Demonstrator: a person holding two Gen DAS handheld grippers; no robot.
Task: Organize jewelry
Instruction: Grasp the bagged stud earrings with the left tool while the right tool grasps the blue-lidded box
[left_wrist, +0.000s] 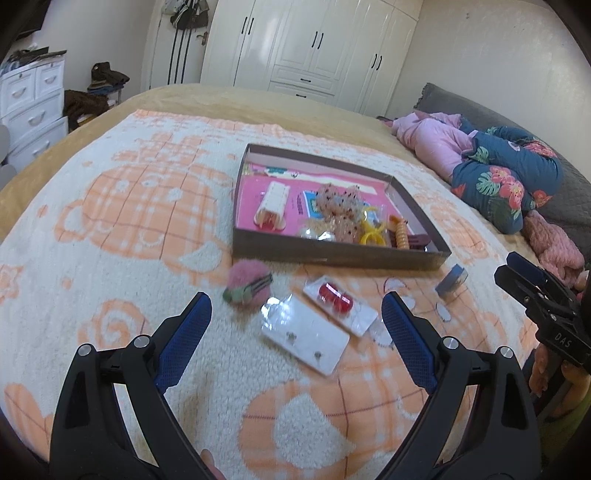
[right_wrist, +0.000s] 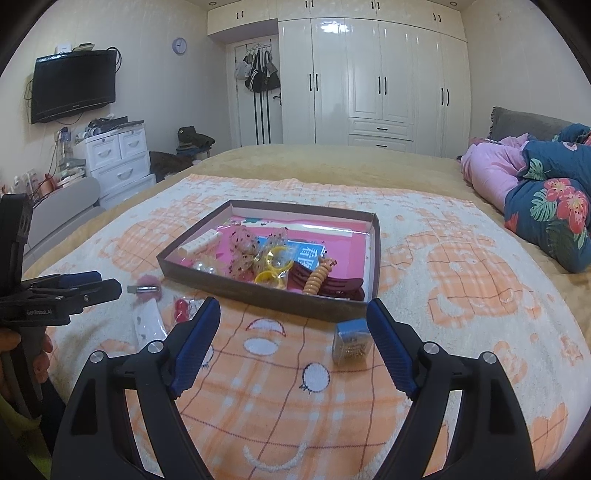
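Bedroom blanket (left_wrist: 110, 229) holds a shallow box (left_wrist: 332, 254) already part filled. Both grippers hover released – left gripper (left_wrist: 295, 332) over the earring cards (left_wrist: 306, 336), right gripper (right_wrist: 291, 343) near the small blue box (right_wrist: 351, 341). Best to pinch a card's edge, then lift flat
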